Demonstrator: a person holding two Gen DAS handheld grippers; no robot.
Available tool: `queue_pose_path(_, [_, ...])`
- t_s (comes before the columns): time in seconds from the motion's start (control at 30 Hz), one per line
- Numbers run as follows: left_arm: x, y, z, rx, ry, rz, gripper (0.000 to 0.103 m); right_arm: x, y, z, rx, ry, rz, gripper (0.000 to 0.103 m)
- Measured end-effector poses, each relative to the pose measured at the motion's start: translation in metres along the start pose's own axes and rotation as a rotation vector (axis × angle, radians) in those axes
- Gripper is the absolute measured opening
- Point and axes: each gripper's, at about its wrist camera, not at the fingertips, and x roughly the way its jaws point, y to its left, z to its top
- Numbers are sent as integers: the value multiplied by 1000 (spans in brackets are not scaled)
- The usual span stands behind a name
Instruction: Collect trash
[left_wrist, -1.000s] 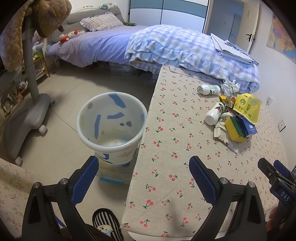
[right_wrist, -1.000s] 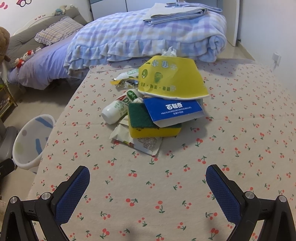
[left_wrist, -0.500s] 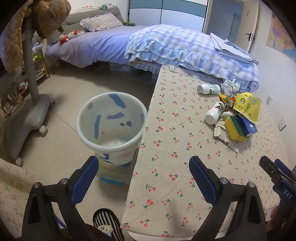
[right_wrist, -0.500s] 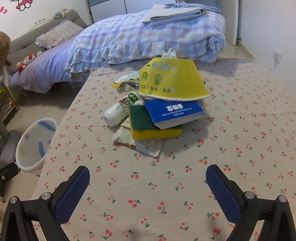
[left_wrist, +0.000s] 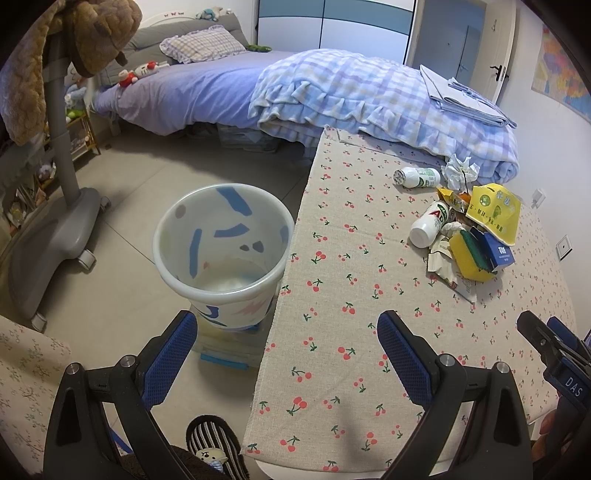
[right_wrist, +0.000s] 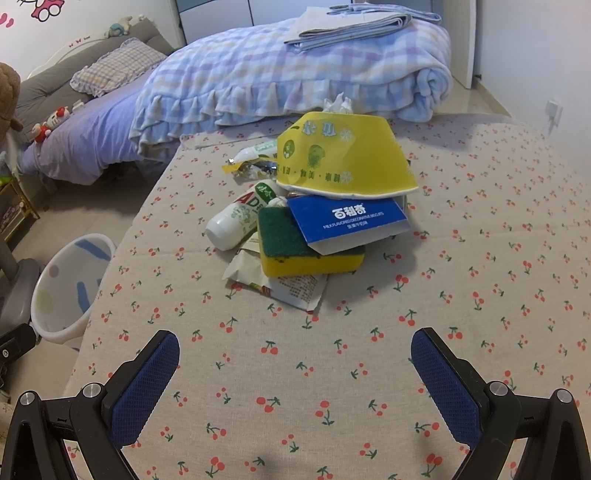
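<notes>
Both grippers, left (left_wrist: 286, 354) and right (right_wrist: 295, 373), stood wide apart, empty. Trash pile (right_wrist: 314, 221) sat mid-table; bin (left_wrist: 221, 243) beside the edge. Risk: grabbing the sponge (right_wrist: 306, 251) could topple stacked cartons.

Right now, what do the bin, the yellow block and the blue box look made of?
Bin: thin plastic, semi-gloss, translucent; its painted patches show through the wall. Yellow block: foam sponge, matte, with a dark green fibrous scouring layer on top. Blue box: printed cardboard, probably lightly glossy; its opened flap shows a plain white inside.
</notes>
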Motion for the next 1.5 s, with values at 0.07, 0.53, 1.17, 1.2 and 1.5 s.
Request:
queue_pose_path(0.07, [0, 0, 0, 0, 1, -1, 99, 0, 0, 0, 0, 0, 0, 103])
queue_pose_path(0.53, [0, 1, 0, -1, 7, -4, 99, 2, -1, -1, 9, 1, -2, 103])
queue_pose_path(1.17, [22, -21, 59, -2, 81, -47, 99, 0, -34, 84, -9, 105, 4, 103])
queue_pose_path(1.2, [24, -25, 64, 6, 90, -55, 99, 3, -39, 92, -10, 117, 3, 103])
queue_pose_path(1.5, [60, -61, 96, 18, 166, -144, 99, 44, -77, 125, 20, 135, 82, 103])
